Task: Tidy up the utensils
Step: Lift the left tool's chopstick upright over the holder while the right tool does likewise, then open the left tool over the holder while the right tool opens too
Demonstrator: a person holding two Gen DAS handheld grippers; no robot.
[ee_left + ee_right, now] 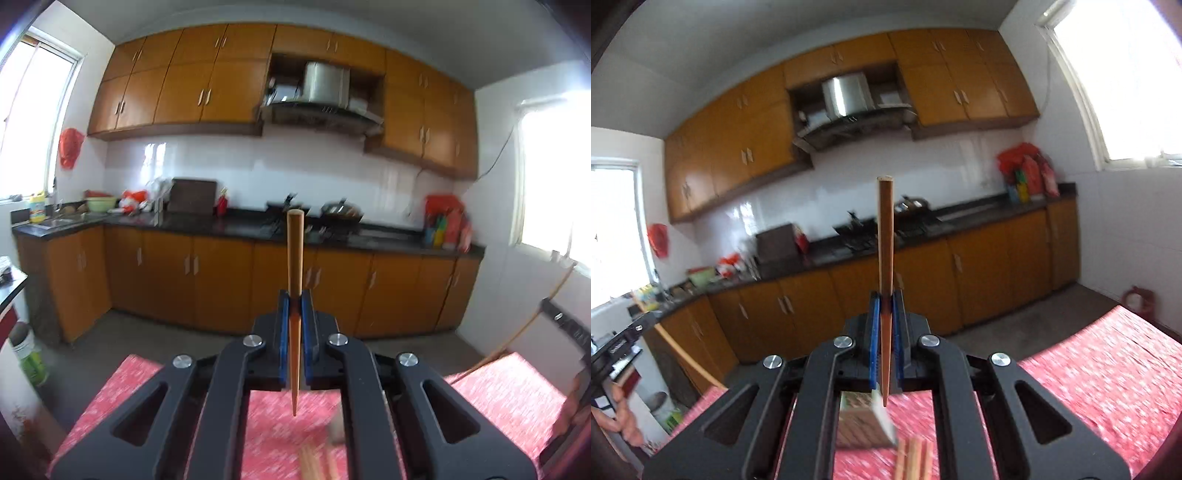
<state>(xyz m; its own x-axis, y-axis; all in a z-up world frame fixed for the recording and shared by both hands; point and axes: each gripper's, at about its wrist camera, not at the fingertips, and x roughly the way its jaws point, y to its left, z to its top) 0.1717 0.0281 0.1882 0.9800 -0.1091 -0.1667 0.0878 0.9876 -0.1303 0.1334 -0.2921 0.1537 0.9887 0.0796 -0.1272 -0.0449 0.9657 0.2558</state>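
Wooden chopstick (295,254), tapered, thick end up, clamped upright between the blue pads of the left gripper (295,308), above the red patterned table (122,384). More sticks (314,463) lie blurred below.

Right wrist view: right gripper (886,306) pinches a second tapered chopstick (885,236) upright; woven box (860,421) and loose sticks (915,458) on the table beneath.

Red patterned tablecloth (509,391), orange cabinets (221,273), black countertop (229,225), possibly a wok (341,211).
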